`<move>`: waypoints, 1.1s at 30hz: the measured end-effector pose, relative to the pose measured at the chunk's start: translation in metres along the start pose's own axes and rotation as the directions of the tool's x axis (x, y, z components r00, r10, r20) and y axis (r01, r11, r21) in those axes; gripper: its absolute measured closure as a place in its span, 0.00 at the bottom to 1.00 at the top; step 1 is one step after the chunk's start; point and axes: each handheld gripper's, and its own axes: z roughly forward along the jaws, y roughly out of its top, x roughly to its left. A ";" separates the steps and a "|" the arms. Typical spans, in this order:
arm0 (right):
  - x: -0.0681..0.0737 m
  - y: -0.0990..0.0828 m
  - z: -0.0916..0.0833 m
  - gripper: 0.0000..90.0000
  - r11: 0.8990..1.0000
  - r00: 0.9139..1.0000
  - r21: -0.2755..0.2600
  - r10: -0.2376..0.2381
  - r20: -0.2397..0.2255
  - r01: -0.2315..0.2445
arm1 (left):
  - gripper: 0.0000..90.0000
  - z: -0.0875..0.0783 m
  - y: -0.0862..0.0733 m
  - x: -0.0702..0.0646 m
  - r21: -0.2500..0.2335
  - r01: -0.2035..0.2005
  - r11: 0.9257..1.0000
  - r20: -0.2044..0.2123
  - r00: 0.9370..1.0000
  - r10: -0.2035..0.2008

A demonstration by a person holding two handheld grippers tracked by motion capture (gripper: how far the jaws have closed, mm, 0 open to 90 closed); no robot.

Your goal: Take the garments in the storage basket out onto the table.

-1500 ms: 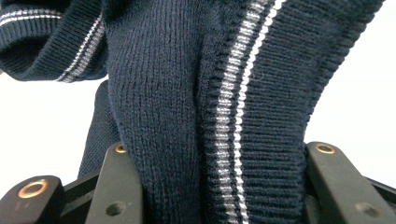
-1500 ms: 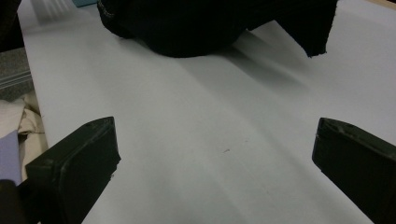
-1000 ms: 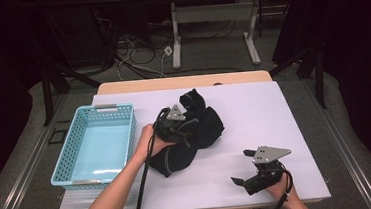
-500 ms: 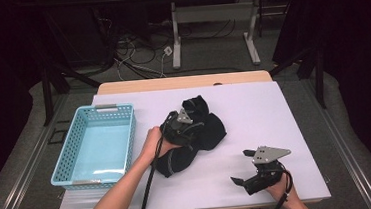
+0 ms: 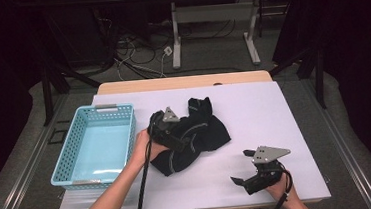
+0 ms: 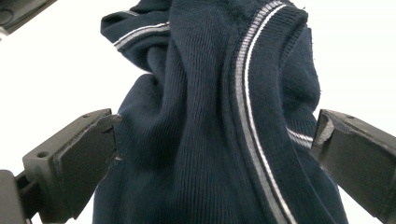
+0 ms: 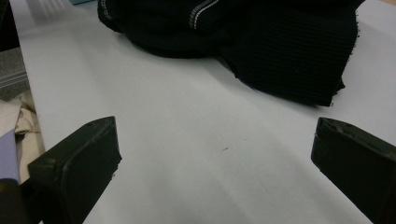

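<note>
**Left gripper lets go of a dark knitted garment on the white table**

A person sits at a white table and holds a two-jaw gripper in each hand. Seen from above, the left gripper lies on top of a crumpled navy garment near the middle of the table. A light blue plastic basket, with nothing in it, stands just beside the left hand, on the side away from the garment.

In the left gripper view, the two black jaws stand wide apart and have just been opening. The ribbed navy cloth, trimmed with thin pale stripes, lies between them and runs on ahead of the tips. The left jaw's pad is touching or nearly touching the cloth edge; the right pad stands clear of it. Nothing is pinched.

The right gripper rests low on the table near the person, well apart from the garment. In the right gripper view its jaws are spread wide with bare table between them. The garment lies ahead of the tips, beyond reach.

Judging from this, the work is at a release: the cloth has been let go, probably to take a better hold. The next move likely calls for choosing a fold or hem between the left jaws, closing firmly on it, and lifting without dragging the loose bulk. The basket beside the left hand looks the likely destination, though that is a guess.
</note>
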 end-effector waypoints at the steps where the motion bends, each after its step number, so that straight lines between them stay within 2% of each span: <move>1: 0.000 0.000 0.000 0.01 1.000 1.000 -0.006 0.001 0.001 -0.001 | 0.00 -0.004 -0.002 -0.001 -0.003 0.002 1.000 -0.001 1.000 -0.002; 10: 0.000 0.000 0.000 0.01 1.000 1.000 -0.006 0.001 0.001 -0.001 | 0.00 -0.041 -0.025 -0.006 -0.024 0.013 1.000 -0.019 1.000 -0.013; 16: 0.000 0.000 0.000 0.01 1.000 1.000 0.001 0.003 0.000 -0.003 | 0.00 -0.062 -0.039 -0.011 -0.025 -0.004 1.000 -0.046 0.999 0.003; 24: 0.000 0.000 0.000 0.01 1.000 1.000 0.006 0.006 -0.002 -0.006 | 0.00 -0.082 -0.058 -0.017 -0.033 -0.008 0.999 -0.062 0.998 0.006; 27: 0.000 0.000 0.001 0.01 1.000 1.000 0.002 0.007 -0.001 -0.007 | 0.00 -0.090 -0.064 -0.020 -0.036 0.004 0.999 -0.068 0.998 -0.006; 33: 0.000 0.000 0.001 0.01 1.000 1.000 -0.001 0.007 0.002 -0.007 | 0.00 -0.103 -0.077 -0.023 -0.042 -0.011 0.999 -0.092 0.996 0.007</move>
